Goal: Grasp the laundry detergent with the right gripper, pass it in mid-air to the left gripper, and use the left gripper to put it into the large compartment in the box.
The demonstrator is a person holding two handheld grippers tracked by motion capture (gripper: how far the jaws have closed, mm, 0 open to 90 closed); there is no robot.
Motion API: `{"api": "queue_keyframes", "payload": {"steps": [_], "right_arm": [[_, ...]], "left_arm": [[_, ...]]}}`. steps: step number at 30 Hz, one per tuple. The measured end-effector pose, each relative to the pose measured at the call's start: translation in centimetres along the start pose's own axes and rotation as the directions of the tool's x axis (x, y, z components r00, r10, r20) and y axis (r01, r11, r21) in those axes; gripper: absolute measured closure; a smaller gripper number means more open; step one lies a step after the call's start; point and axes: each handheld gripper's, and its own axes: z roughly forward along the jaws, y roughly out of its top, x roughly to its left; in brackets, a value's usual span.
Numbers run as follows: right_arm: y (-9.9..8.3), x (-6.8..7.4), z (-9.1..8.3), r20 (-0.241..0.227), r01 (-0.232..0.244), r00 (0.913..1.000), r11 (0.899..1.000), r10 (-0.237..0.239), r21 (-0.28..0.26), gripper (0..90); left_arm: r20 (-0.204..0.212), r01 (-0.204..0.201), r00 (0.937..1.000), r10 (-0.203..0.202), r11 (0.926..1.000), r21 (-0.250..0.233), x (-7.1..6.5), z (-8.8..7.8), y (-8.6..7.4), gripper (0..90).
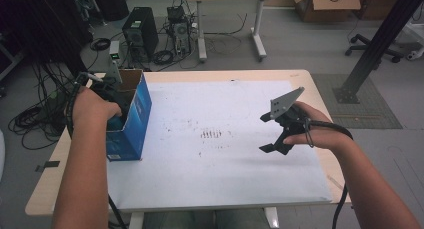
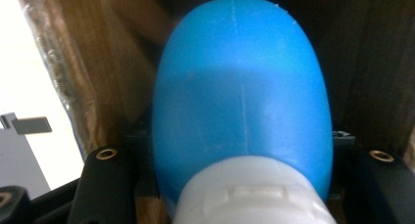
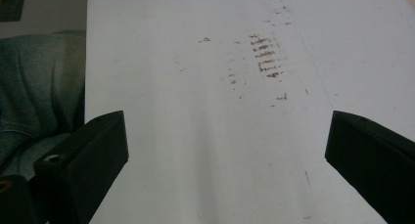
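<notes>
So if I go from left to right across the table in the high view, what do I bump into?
Left tongs dipping into the blue box → brown smudges on the white sheet → right tongs, open above the sheet.

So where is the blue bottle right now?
The blue bottle sits clamped in the left gripper, down inside the open blue box at the table's left edge.

The person's left forearm reaches forward along the left side, its hand wrapped around the left tool [image 1: 111,96], which points down with its jaws clamped tight. The right forearm comes in from the lower right; the right tool [image 1: 272,134] is held level above the desk, pointing left, jaws spread wide apart.
</notes>
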Motion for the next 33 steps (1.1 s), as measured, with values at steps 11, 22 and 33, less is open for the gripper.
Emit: {"api": "queue_keyframes", "payload": {"steps": [11, 22, 33], "right_arm": [[0.1, 0.2, 0.0, -0.002, 0.003, 1.0, 1.0, -0.003, 0.0, 2.6], [-0.1, 0.3, -0.1, -0.007, 0.01, 0.9999, 1.0, -0.01, 0.001, 2.6], [-0.1, 0.5, -0.4, -0.003, 0.012, 0.9999, 1.0, -0.012, -0.009, 2.5]], "left_arm": [[0.007, 0.009, 0.9999, -0.009, 1.0, -0.001, 0.2, 0.1, -0.2, 37.9], [0.024, 0.014, 0.9996, -0.014, 0.9999, -0.006, 0.2, -0.1, -0.4, 33.9], [0.021, 0.01, 0.9997, -0.009, 0.9996, -0.027, -0.1, -1.6, -0.8, 32.0]]}}
